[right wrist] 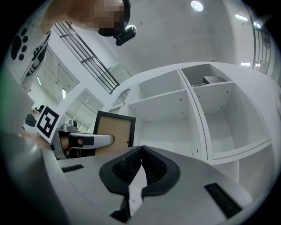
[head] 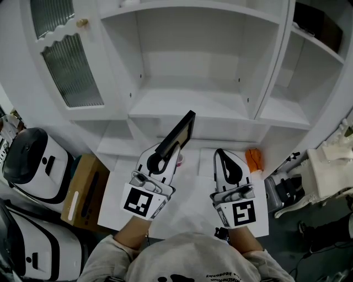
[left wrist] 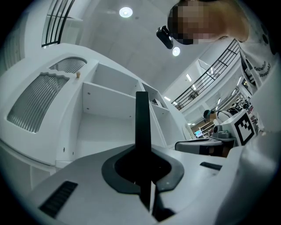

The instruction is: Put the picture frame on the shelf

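- Grey-clad shoulders of the person fill the bottom of the head view, with both arms reaching towards the tall white shelf unit.
- Left claw, with its black-and-white marker cube, is clamped on a thin black-rimmed picture frame. In the left gripper view the frame rises edge-on from between the dark pads of the claw.
- Held in the air, the frame tilts in front of the shelf unit's lower middle compartment, above the table and on no shelf board.
- From the right gripper view the frame shows a brown back panel, to the left of the shelf unit.
- Right claw is closed on nothing, its ribbed pads meeting tip to tip.
- A white table stands against the foot of the shelf unit, with a small orange object on it at the right.
- The shelf unit's left side has a door of ribbed glass with a small brass knob.
- A dark box sits in the shelf unit's upper right compartment.
- Left of the shelf unit, on the floor, are a brown cardboard box and rounded white-and-black machines.
- Above the shelf unit runs a grey concrete ceiling with round lights and black railings.
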The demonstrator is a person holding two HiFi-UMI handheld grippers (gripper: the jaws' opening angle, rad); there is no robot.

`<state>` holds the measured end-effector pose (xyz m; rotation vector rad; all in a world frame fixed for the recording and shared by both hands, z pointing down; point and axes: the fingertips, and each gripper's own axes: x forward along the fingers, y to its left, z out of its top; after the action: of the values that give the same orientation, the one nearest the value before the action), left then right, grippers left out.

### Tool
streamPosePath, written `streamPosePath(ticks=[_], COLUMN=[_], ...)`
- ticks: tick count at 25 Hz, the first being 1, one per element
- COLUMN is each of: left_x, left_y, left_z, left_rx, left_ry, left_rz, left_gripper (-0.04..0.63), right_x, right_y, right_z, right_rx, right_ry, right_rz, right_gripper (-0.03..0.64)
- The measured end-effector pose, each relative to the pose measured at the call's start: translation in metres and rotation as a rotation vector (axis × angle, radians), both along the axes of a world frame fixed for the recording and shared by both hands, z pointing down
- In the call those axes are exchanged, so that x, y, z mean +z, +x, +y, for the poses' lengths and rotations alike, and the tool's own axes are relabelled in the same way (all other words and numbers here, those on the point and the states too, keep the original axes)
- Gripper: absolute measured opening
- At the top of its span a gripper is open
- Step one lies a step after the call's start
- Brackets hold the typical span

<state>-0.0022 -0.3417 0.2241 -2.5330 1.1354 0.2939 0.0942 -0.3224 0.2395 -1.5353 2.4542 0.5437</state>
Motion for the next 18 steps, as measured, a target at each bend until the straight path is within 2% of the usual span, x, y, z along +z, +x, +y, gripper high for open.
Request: streamPosePath(ticks=[7, 18], left_x=[-0.021, -0.039], left_y=[-0.002, -0.001], left_z=[-0.004, -0.014], left_rx=[-0.008, -0.030], left_ry=[0.060, 0.101], left_rz=[-0.032, -0.054], left_gripper=[0.025, 0.025], right_x=[-0.005, -0.024], right_y=[-0.003, -0.007], right_z=[-0.007, -0.009], right_rx=[-0.024, -0.027], right_ry=[0.000, 0.037], right_rz=[0.025, 0.037], right_gripper=[0.034, 0.034])
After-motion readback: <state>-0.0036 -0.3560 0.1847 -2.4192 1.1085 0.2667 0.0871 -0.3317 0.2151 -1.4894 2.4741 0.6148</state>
